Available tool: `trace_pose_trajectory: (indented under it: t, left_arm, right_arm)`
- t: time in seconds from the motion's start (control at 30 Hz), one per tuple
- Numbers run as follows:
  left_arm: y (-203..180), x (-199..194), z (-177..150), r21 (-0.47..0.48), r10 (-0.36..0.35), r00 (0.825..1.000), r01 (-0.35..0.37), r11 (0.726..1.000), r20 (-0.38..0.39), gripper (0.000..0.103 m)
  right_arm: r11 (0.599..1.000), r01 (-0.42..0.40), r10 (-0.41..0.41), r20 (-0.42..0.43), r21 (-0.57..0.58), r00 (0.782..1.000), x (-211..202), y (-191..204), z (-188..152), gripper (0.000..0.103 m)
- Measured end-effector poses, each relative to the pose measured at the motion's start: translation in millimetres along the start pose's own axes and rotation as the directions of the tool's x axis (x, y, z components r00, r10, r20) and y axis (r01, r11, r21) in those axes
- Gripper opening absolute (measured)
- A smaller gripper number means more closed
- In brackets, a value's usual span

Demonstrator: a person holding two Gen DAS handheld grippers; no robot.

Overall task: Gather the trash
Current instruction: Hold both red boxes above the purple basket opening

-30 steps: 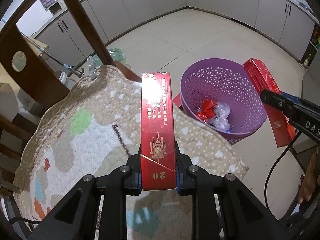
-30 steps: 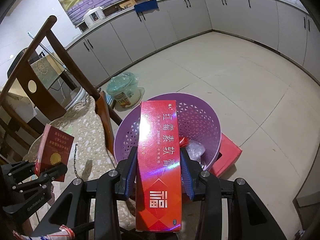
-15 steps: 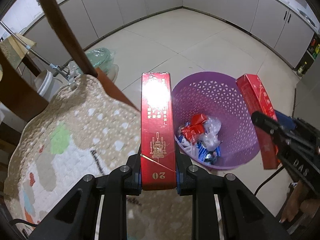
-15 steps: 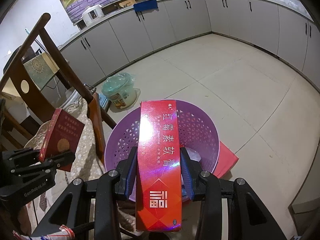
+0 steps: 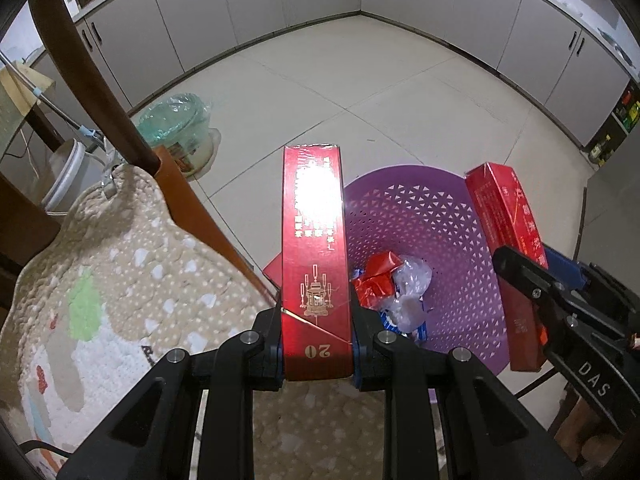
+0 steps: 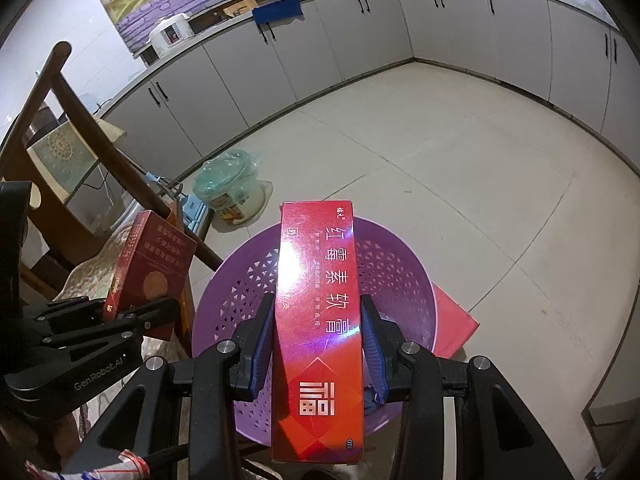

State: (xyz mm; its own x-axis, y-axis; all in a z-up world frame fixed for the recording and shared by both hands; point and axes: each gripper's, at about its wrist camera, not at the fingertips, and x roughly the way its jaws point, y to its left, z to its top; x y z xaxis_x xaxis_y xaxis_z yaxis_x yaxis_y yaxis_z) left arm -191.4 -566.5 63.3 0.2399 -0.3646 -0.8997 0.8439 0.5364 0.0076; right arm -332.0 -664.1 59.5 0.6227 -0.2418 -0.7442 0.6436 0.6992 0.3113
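Left tongs point(image 5: 316, 344) clamp a dark red carton point(image 5: 314, 248); right tongs point(image 6: 318, 344) clamp a red ointment box point(image 6: 318, 328) over the purple basket point(image 6: 404, 280) at frame centre.

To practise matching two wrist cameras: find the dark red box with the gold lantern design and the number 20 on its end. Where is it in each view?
Left wrist view: dark red box at centre, clamped in the left gripper.
Right wrist view: the same box at left, beside the chair.
Shared landmark: the purple basket.
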Motion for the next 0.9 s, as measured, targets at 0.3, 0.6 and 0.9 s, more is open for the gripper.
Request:
trace_pose_trajectory:
  t: [0.3,0.6,0.9]
  left_arm:
    - [-1.6,15.0,8.7,-0.005,-0.019,1.0,0.019,1.0,-0.012,0.022]
    - [-1.4,34.7,17.7,-0.005,-0.035,0.999,0.035,0.999,-0.031,0.022]
    - [-0.4,50.6,19.9,-0.018,-0.045,0.998,0.044,0.999,-0.054,0.022]
  right_arm:
    - [0.999,-0.003,0.004,-0.022,0.041,1.0,11.0,-3.8,5.4,0.043]
    - [0.999,0.003,-0.002,-0.022,0.044,1.0,14.0,-9.9,5.6,0.043]
    - [0.999,0.019,-0.018,-0.029,0.051,0.999,17.0,-11.8,3.4,0.043]
